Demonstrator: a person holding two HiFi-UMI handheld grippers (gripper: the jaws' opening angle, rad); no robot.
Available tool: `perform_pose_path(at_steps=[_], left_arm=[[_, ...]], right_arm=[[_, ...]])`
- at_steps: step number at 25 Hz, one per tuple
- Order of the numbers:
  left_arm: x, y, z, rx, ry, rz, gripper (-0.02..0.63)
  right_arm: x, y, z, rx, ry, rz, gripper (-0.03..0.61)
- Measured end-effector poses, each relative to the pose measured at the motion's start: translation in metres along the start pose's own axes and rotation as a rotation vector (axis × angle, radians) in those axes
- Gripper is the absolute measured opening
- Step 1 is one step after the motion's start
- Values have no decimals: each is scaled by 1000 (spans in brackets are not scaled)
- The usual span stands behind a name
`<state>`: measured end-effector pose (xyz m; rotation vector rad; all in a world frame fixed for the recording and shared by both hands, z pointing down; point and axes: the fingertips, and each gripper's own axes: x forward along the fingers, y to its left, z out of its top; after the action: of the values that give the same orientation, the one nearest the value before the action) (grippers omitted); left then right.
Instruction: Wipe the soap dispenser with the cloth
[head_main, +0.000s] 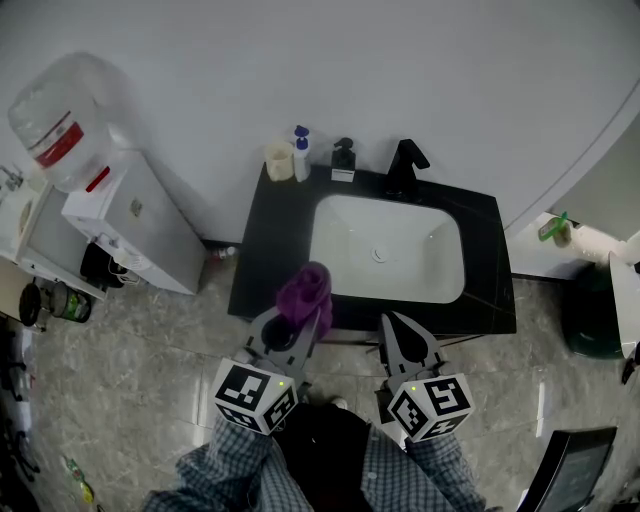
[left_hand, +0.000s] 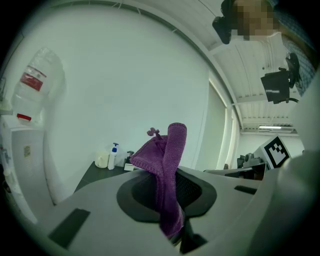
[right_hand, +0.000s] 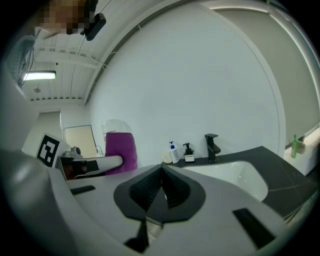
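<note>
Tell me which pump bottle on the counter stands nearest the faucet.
The black soap dispenser, just left of the faucet; the white bottle with the blue pump stands farther left, by the cream cup.

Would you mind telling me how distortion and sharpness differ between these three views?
Head view: mild bending at the edges, even light, sink crisp. Left gripper view: heavy fisheye, dark corners, cloth sharp up close. Right gripper view: same fisheye, faucet small but clear.

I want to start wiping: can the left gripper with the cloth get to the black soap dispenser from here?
Probably yes. The left gripper, shut on the purple cloth, is at the front edge of the counter; only bare counter and the sink lie before the black soap dispenser at the back.
</note>
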<state>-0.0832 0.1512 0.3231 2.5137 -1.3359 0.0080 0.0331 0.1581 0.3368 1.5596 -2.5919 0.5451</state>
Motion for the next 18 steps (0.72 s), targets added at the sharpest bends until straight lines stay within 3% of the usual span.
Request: perform_pose_path(at_steps=[18], left_arm=[[-7,-19,6,16,-29,62,60]], right_arm=[[-14,-9,6,-1,-17,52,18]])
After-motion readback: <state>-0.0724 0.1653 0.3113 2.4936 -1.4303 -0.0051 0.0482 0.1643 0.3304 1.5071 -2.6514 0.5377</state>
